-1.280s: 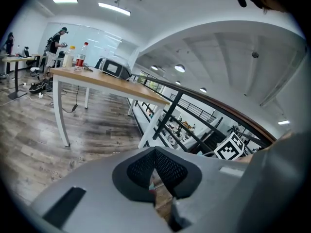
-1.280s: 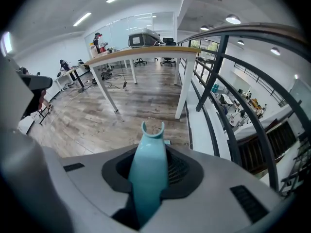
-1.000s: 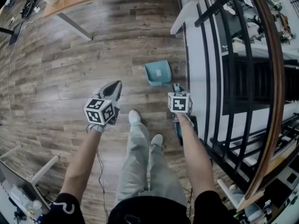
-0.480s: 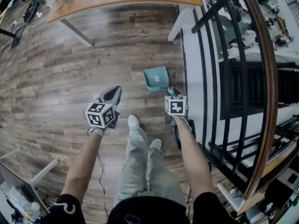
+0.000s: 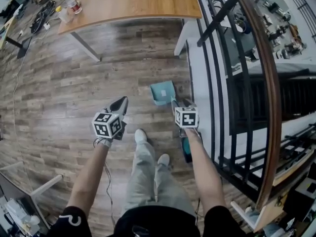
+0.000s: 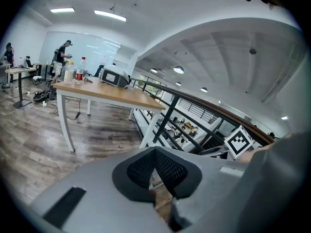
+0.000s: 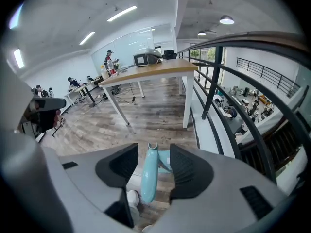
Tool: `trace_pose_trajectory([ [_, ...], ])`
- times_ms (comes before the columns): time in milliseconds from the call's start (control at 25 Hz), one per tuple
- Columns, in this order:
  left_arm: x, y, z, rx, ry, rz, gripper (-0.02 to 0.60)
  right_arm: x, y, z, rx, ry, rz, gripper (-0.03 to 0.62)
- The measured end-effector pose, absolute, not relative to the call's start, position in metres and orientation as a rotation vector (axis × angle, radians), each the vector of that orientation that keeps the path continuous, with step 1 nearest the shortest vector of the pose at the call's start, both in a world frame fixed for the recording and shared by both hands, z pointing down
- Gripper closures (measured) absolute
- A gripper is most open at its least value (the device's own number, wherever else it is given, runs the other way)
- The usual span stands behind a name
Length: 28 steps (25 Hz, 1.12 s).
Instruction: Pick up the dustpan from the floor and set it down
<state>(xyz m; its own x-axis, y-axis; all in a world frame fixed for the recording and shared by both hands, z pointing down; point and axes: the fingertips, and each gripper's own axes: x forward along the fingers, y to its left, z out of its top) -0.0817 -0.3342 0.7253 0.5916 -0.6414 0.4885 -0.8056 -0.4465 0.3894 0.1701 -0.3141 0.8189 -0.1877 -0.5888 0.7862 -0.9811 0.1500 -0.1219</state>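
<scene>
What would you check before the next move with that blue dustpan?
1. Dustpan on the floor: ok, it sits beside the railing.
2. Right gripper free of the handle: ok; its jaws have just been opening, and the handle stands between them, untouched.
3. Handle stands unaided: cannot tell.
4. Left gripper empty: ok, jaws together on nothing.
5. Shoe apart from the dustpan: ok.
</scene>
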Motion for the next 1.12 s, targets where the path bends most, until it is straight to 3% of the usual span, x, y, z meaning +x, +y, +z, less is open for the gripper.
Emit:
trace_pose_trajectory([
  [200,-0.073,-0.324,0.68,2.271,-1.168,0.345,0.584,0.184,-0.303,0.765,1.548,-1.897,0.83,0.435],
  [440,-0.061,-0.283,0.637,2.326,-1.188,0.339,0.584,0.199,-0.266,0.698,1.642,-1.95,0.758,0.58],
  [1120,-0.04,-0.158,0.512,2.38,-1.233,0.261,0.584,0.236,-0.152,0.55,1.628,-2.143,0.651,0.599],
])
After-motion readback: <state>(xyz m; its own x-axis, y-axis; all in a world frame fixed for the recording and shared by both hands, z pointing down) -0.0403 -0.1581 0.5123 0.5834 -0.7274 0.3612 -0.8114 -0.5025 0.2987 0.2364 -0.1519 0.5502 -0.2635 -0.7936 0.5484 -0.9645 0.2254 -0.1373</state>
